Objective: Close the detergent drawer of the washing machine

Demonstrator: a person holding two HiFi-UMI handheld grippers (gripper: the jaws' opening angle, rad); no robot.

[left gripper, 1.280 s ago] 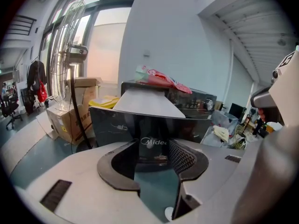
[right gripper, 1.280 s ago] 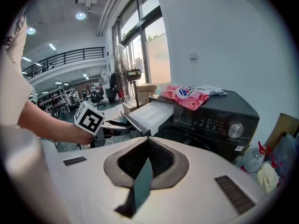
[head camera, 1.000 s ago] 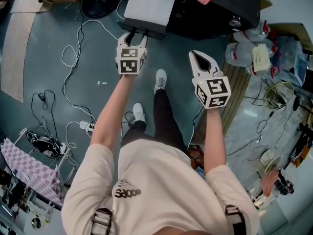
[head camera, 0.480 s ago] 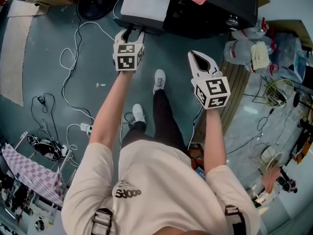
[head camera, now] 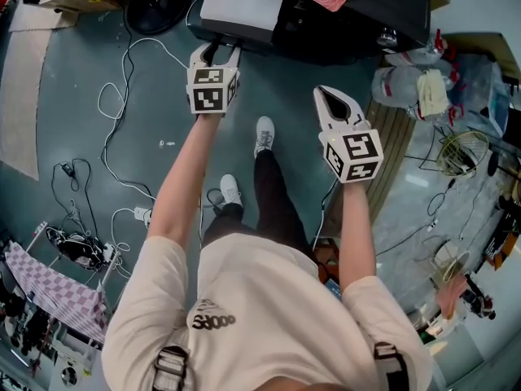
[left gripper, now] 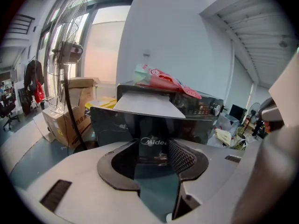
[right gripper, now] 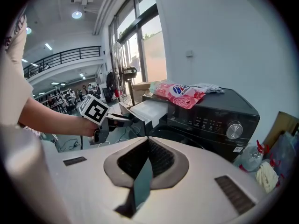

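Pushing tool: left gripper, jaws spread wide, pinching nothing, tips at the drawer's dark front panel.
Drawer: white-topped, dark-fronted plastic detergent drawer, jutting out of the black washing machine toward the person.
Change: gripper and drawer front have edged a little closer to the machine.
Meaning: closing looks under way, not finished.
Right gripper: jaws pressed together, empty, well apart from the drawer.

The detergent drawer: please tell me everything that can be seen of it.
The detergent drawer stands pulled out from the black washing machine. Its top looks white and flat, its front panel dark and glossy with a brand logo. The left hand-held gripper, jaws open, is at that panel; whether it touches cannot be told.
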